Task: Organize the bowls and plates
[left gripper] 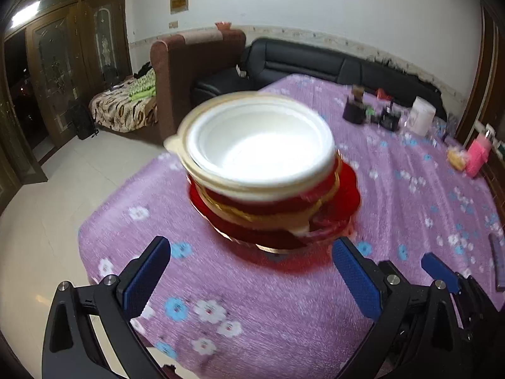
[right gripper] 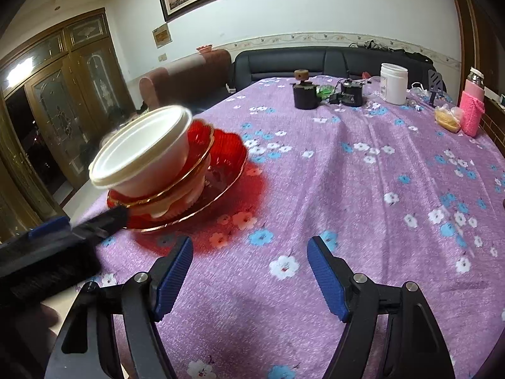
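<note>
Red glass plates (right gripper: 202,195) are carrying the white bowl (right gripper: 142,148) near the table's (right gripper: 363,221) corner; both your grippers, left (left gripper: 249,271) and right (right gripper: 249,274), are hanging released and empty, so be steadying that leaning stack gently.

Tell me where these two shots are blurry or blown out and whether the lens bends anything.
Left wrist view: the stack of bowls and plates is motion-smeared, and the white bowl is overexposed inside. Right wrist view: the stack is sharper, the left gripper at the edge is blurred, and a red glow tints the tablecloth. Both views: fisheye curving and dark corners.
</note>
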{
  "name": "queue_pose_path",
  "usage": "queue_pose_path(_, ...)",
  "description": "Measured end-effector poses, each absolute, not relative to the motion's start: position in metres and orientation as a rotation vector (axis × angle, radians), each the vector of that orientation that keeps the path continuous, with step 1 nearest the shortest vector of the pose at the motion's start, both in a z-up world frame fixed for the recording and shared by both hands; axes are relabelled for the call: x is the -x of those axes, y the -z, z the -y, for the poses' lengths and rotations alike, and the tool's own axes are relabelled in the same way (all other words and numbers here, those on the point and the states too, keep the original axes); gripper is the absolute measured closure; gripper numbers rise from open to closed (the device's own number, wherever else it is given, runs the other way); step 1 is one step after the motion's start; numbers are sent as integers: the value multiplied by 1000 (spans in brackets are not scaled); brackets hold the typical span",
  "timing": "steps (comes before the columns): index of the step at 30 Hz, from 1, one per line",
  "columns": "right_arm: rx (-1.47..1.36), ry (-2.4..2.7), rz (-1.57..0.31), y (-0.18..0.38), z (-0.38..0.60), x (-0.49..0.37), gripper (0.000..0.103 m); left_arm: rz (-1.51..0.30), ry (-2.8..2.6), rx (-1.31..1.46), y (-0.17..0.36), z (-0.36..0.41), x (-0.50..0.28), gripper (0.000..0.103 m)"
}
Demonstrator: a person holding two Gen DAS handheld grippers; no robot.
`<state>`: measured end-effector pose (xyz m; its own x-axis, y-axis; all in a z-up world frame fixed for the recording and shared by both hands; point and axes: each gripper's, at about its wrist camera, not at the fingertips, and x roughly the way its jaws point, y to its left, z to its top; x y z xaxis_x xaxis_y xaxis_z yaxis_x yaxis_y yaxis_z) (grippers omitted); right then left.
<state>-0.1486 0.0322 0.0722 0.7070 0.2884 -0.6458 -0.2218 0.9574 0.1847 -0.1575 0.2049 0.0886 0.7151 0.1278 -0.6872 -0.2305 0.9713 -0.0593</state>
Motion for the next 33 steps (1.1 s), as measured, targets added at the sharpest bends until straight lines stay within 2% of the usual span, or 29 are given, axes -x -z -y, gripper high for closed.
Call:
queue_pose_path(9,-148,-228,-735,-73,-11,140,23,-615,-466,154,-137,-310,134,0)
queue_pose_path(14,-131,-239,-745,-70,-16,140,23,-756,-585,95,-101,-346,83,0)
queue_pose_path(19,-118,-243,-746,-70,-20,139,23,-900,-626,20,-55,-348,40,0)
queue_pose_path(27,-132,-212,-765,-63,-10,134,23,-812,-612,159,-73,-361,56,0)
queue_pose_path(33,-139,-238,-784,-56,-14,130,23,-961,-621,11,-36,-362,30,0)
